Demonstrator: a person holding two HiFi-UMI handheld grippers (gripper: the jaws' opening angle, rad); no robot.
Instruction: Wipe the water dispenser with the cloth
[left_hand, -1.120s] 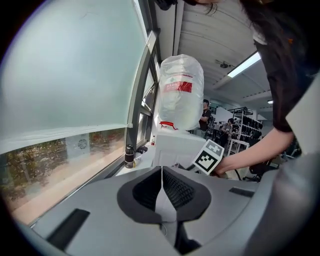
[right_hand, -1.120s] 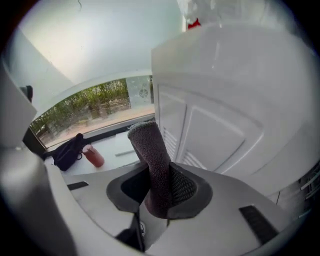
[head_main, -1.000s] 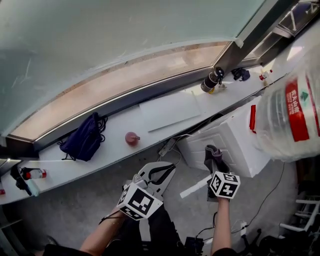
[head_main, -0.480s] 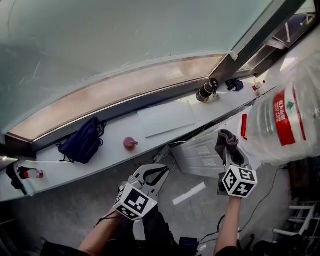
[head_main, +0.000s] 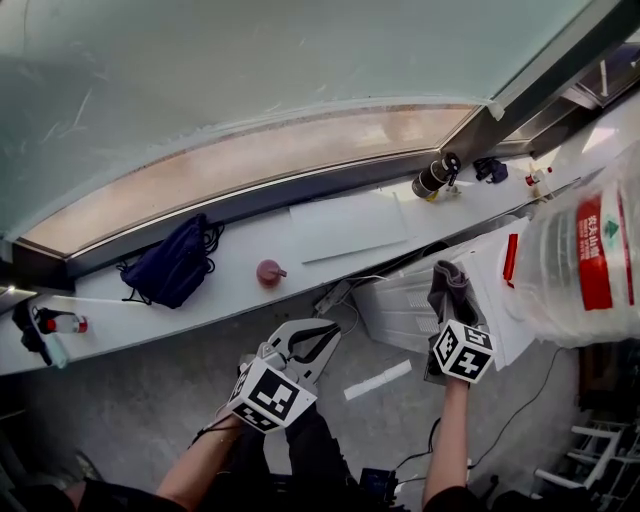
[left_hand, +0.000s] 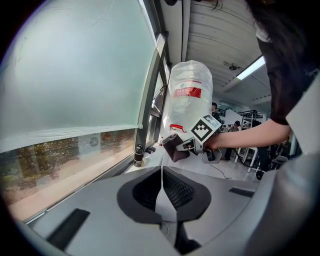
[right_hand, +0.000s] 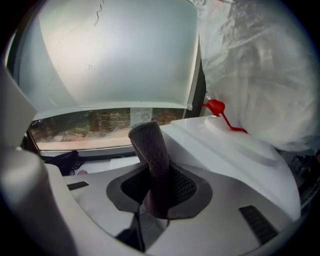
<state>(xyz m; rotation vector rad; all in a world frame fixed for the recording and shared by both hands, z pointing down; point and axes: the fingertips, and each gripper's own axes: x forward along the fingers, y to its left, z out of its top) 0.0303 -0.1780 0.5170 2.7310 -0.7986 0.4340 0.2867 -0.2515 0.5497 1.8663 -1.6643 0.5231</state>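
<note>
My right gripper (head_main: 450, 325) pinched the dark cloth (right_hand: 151, 155), which stood up out of its jaws. The cloth was held at the white top of the water dispenser (right_hand: 225, 147), near the red-labelled bottle (head_main: 585, 255) mounted on it; I could not tell whether cloth and casing touched. My left gripper (left_hand: 161, 175) hung lower over the floor (head_main: 150, 400), well apart from the dispenser, its jaws pressed together on nothing.
</note>
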